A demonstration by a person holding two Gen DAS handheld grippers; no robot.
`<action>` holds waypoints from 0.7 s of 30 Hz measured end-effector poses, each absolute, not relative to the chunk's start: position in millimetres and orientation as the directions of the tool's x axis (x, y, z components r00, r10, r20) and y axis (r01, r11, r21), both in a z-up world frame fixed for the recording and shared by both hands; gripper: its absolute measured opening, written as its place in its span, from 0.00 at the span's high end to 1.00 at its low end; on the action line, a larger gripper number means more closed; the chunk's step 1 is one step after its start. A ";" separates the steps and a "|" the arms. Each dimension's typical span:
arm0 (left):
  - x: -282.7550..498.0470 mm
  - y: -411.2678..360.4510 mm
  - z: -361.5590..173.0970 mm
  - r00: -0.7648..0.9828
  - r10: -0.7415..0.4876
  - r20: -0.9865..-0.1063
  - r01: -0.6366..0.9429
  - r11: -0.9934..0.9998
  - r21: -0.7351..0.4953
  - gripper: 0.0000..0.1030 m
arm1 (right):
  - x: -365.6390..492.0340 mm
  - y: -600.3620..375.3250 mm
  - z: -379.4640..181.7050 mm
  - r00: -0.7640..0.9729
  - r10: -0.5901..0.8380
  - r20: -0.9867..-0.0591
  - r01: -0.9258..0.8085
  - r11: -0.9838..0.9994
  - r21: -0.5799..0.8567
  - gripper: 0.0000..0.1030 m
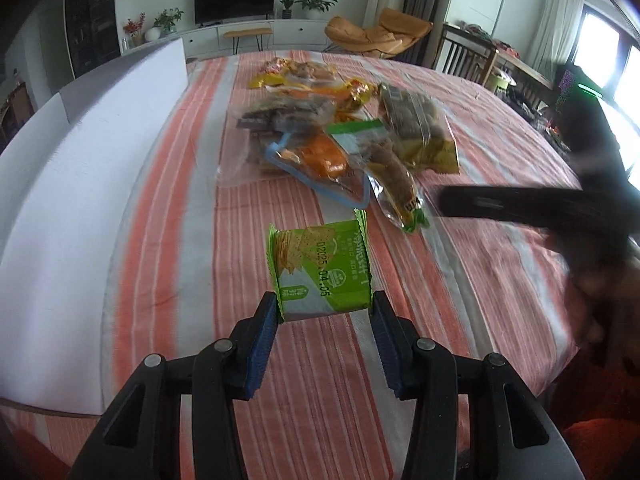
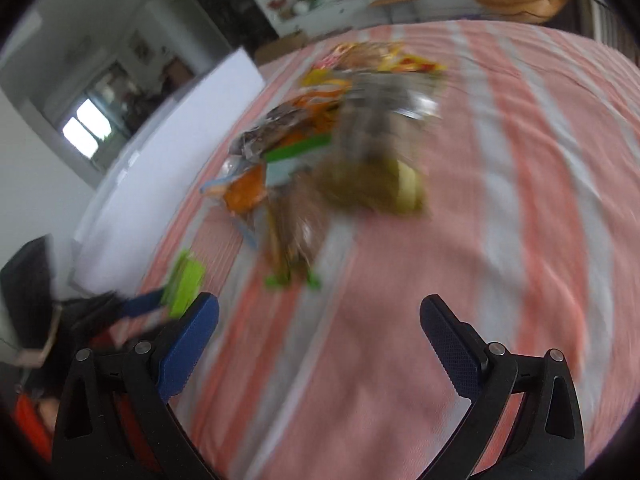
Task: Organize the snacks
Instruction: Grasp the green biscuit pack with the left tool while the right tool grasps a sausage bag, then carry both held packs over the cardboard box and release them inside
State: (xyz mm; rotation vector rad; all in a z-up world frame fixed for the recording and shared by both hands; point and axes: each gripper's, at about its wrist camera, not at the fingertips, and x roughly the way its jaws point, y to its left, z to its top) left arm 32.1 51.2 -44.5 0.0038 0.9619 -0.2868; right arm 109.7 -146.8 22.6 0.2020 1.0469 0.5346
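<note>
Early days imo: my left tool point(image 1: 325, 312) pinches one green cracker pack point(image 1: 320, 270); right tool point(image 2: 319, 312) spread, empty. Snack pile point(image 1: 340, 132) on the tabletop point(image 1: 500, 280) unsorted.

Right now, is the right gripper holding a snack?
No: the right gripper is open, with only striped tablecloth showing between its fingers.
</note>
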 end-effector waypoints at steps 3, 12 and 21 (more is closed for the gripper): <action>28.1 57.2 -31.5 0.559 -0.243 -0.793 0.236 0.963 -0.129 0.55 | 147.5 -104.6 11.3 0.330 0.488 -0.808 -0.361 0.856 0.370 0.34; 22.5 83.4 -9.3 0.578 -0.324 -0.749 0.206 0.946 -0.251 0.55 | 136.3 -116.0 29.6 0.356 0.532 -0.769 -0.343 0.839 0.422 0.52; 20.3 126.4 39.9 0.647 -0.376 -0.664 0.176 0.920 -0.349 0.55 | 121.5 -155.9 40.6 0.320 0.744 -0.586 -0.254 0.663 0.704 0.52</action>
